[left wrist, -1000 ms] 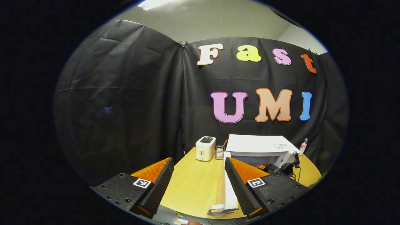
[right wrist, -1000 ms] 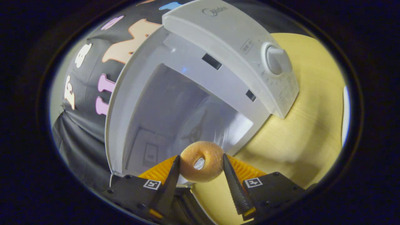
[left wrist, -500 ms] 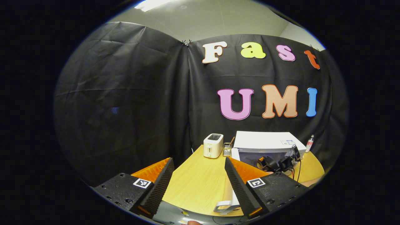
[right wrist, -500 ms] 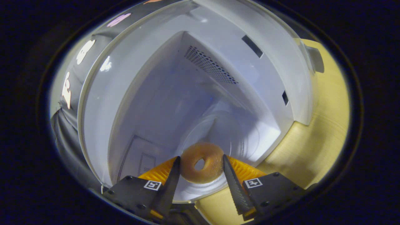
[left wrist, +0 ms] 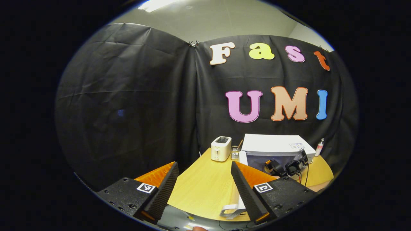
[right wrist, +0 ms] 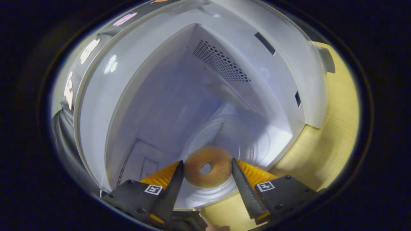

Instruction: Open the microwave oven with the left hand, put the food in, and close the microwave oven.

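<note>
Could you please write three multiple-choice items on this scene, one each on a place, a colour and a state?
1. Where is the doughnut?
A. on the toaster
B. between the right gripper's fingers, over the microwave's glass plate
C. on the bare table

2. What colour is the toaster?
A. red
B. black
C. cream white

3. What state is the microwave door in?
A. open
B. shut
C. removed

Answers: 1 B, since the right gripper view shows the ring between both fingers inside the cavity. 2 C, as the left gripper view shows it pale beside the microwave. 3 A, since the cavity is exposed and the door swings out towards the left gripper.
</note>
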Demonstrator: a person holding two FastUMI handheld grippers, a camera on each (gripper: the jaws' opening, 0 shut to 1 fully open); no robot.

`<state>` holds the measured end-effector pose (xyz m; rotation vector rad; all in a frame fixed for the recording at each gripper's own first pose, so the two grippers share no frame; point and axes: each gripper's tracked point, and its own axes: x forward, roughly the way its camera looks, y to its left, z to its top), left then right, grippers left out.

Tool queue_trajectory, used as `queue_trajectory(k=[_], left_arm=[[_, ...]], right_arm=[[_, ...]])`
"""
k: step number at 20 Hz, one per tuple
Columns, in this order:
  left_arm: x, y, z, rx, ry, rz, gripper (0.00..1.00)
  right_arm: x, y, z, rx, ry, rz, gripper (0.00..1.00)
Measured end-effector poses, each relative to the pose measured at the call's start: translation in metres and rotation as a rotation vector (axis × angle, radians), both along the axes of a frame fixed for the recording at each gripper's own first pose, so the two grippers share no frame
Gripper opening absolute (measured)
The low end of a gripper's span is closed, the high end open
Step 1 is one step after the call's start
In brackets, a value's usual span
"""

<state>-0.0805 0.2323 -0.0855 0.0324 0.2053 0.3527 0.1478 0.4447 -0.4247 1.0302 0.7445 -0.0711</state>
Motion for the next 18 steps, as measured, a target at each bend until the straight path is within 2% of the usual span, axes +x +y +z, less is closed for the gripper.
queue_trajectory(k=[3,11,12,13,15,16,17,18], left_arm=[[-0.003,0.000,0.001,0.000,-0.002,0.009,0.96],[-0.015,0.003,0.008,0.016,-0.012,0.020,0.94],[-0.017,0.003,0.008,0.016,-0.012,0.023,0.96],[-0.019,0.004,0.008,0.015,-0.011,0.028,0.96],[-0.022,0.005,0.006,0.005,-0.007,0.032,0.94],[-0.023,0.005,0.005,0.002,-0.006,0.033,0.95],[-0.024,0.005,0.005,0.000,-0.008,0.035,0.96],[-0.024,0.005,0.005,-0.001,-0.009,0.033,0.96]], right_arm=[[-0.002,0.000,-0.001,-0.024,0.019,0.006,0.87],[-0.008,0.008,0.001,-0.023,0.025,0.055,0.90],[-0.008,0.009,0.010,-0.009,0.003,0.061,0.95],[-0.006,0.007,0.016,-0.027,-0.032,0.057,0.90],[-0.005,0.001,0.015,-0.088,-0.058,0.079,0.89],[-0.007,0.003,0.016,-0.074,-0.056,0.093,0.99],[-0.006,0.002,0.017,-0.073,-0.057,0.095,0.90],[-0.005,-0.003,0.019,-0.082,-0.069,0.091,0.90]])
